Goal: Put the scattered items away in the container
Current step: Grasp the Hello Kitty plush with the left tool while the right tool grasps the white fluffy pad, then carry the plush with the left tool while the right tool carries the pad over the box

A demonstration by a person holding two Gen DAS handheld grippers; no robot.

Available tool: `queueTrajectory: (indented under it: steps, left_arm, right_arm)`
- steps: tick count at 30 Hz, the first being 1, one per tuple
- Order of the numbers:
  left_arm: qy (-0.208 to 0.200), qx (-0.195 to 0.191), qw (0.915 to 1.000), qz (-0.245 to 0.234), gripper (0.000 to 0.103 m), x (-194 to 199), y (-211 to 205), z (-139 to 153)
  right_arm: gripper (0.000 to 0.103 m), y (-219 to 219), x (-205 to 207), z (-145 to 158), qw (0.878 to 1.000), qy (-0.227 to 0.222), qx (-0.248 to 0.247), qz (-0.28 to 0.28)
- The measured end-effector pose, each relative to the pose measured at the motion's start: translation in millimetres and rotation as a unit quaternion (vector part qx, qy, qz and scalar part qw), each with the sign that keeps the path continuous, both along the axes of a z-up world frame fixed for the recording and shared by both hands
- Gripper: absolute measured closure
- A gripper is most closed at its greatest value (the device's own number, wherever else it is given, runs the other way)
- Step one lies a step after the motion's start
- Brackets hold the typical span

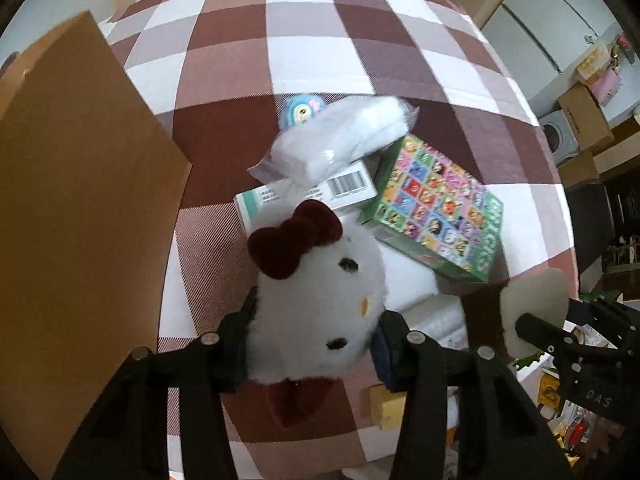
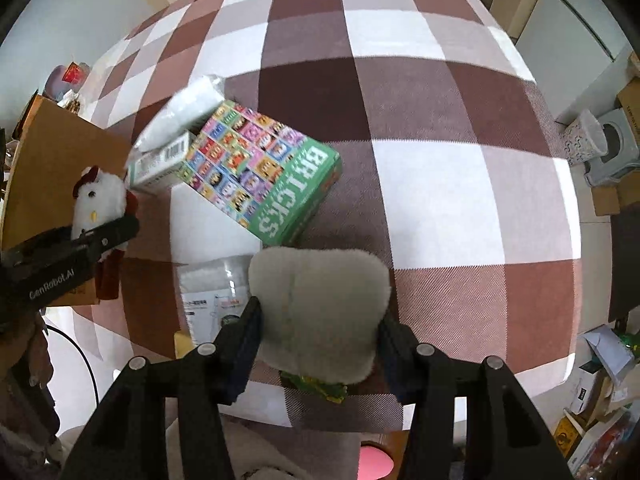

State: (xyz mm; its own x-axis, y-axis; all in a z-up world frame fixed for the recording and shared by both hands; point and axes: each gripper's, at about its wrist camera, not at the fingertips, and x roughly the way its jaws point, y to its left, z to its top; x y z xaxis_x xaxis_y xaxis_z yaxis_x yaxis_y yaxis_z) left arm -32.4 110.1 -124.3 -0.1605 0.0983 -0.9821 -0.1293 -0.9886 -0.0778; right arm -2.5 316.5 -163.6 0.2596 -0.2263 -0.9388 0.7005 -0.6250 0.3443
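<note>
Scattered toys and boxes are being cleared from a checked tablecloth (image 2: 420,92), with both grippers loaded at once. A white plush cat with a dark red bow (image 1: 316,300) is pinched across its head between the fingers of the left gripper (image 1: 314,344), lifted clear of the cloth and held just beside the brown cardboard container (image 1: 80,208), whose wall rises along the left edge of the bed-like surface. The grip across the widest, softest part of the head appears chosen so the toy cannot slip out. In the right wrist view the same plush is seen against the cardboard wall.

A pale grey fluffy plush (image 2: 320,312) is squeezed between the fingers of the right gripper (image 2: 318,326), nearer the front edge of the cloth; a scrap of green and yellow shows beneath it, though what it belongs to cannot be told.

Left on the cloth, toward its middle, is a loose pile: a green "BRICKS" box (image 2: 264,176) printed with coloured squares, a white carton with a barcode (image 1: 308,196) touching its side, a clear bag of white padding (image 1: 340,136) lying across both, and a small blue plush (image 1: 298,110) half hidden behind the bag. A flat transparent packet (image 2: 216,292) lies near the front edge.

The plush cat is judged ready to be dropped into the container, the grey plush next.
</note>
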Motion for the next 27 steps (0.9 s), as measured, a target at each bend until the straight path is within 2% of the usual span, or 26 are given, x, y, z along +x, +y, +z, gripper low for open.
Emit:
queueTrajectory:
  steps: [5,11,19,27]
  left_arm:
    - [0.008,-0.011,0.9996,-0.024,0.054,4.6,0.7,18.0]
    - [0.007,-0.003,0.9991,-0.042,0.054,4.8,3.6,29.5]
    - [0.012,0.005,0.9976,-0.068,0.054,11.5,9.3,45.4]
    - [0.020,0.010,0.9970,-0.074,0.054,16.1,5.0,58.9]
  right_arm:
    - [0.049,-9.5,10.9,14.9,1.000,0.009,-0.008,-0.017]
    - [0.049,-11.4,9.1,27.3,0.998,0.020,-0.015,-0.052]
    - [0.049,-27.4,10.2,49.9,0.997,0.037,-0.028,-0.061]
    - [0.049,-45.7,14.0,66.6,0.995,0.051,-0.032,-0.078]
